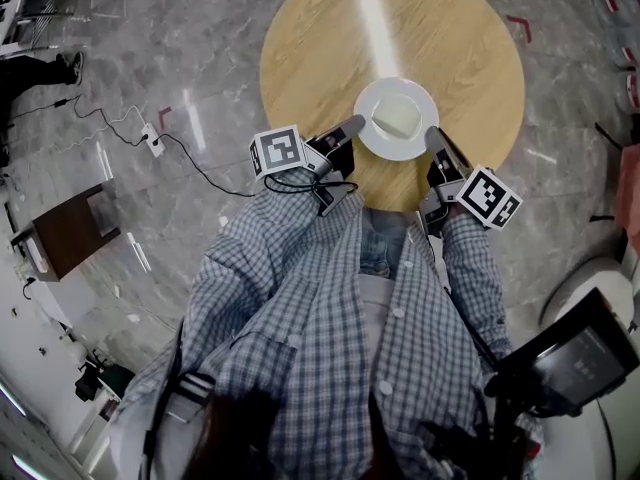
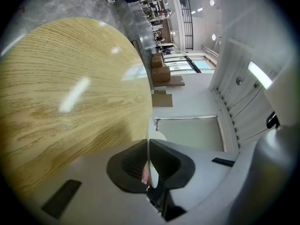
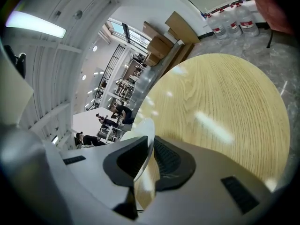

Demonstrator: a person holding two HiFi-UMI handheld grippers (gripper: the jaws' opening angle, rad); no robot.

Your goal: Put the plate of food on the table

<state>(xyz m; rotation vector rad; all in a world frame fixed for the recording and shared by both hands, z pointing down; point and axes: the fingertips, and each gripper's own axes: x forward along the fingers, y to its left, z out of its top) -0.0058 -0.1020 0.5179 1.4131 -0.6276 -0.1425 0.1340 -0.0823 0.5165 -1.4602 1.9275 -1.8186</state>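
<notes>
Head view shows the white plate (image 1: 372, 140), carrying a pale food block (image 1: 397, 115), over the near side of the round wooden table (image 1: 320, 38). The left gripper (image 1: 352, 126) and right gripper (image 1: 434, 136) pinch opposite rims. Uneven lowering could tilt it and slide the food off.

Worktop (image 1: 330, 28): 1 round top, light wood grain, standing on grey marbled floor (image 1: 190, 58). At its near edge: 1 white plate (image 1: 422, 108) bearing 1 pale block of food (image 1: 397, 116); contact with worktop not discernible.
</notes>
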